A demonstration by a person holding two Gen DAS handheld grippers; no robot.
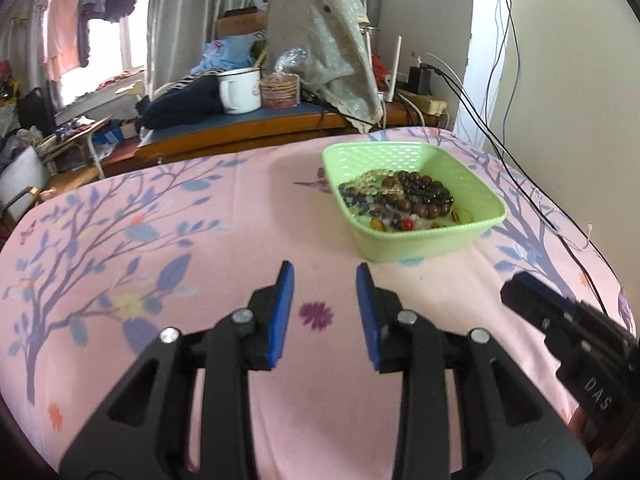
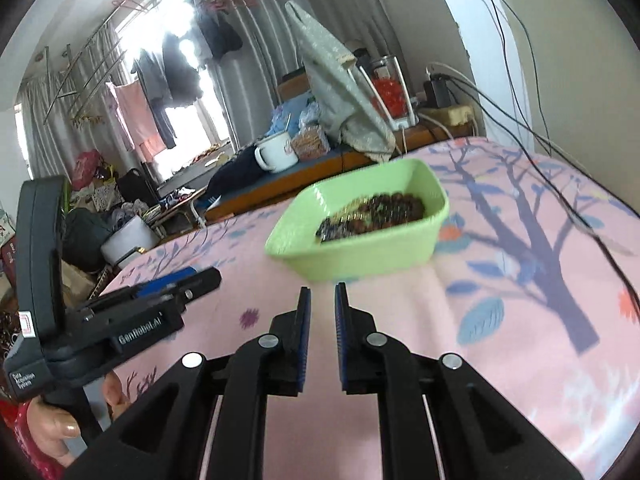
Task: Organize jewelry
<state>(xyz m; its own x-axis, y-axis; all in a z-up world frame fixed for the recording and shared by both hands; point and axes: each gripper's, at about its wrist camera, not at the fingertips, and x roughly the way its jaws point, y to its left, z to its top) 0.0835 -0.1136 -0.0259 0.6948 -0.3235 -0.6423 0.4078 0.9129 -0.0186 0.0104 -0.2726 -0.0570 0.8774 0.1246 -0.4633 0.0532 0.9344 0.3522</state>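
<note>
A: Left wrist view. The left claw [image 1: 325,270] stands apart with nothing between its pads, above the pink cloth [image 1: 168,240] on the desk. The green basket [image 1: 420,242] sits just beyond, far right, with the bead bracelets [image 1: 416,196] heaped inside. The right claw [image 1: 520,292] enters at the right edge.

B: Right wrist view. The right claw [image 2: 322,292] is together and empty, short of the basket [image 2: 352,256]. A hand [image 2: 52,428] grips the left claw's handle at left.

A: Risk?

B: The strands look tangled; lifting one could drag others out or tip the light basket.
</note>
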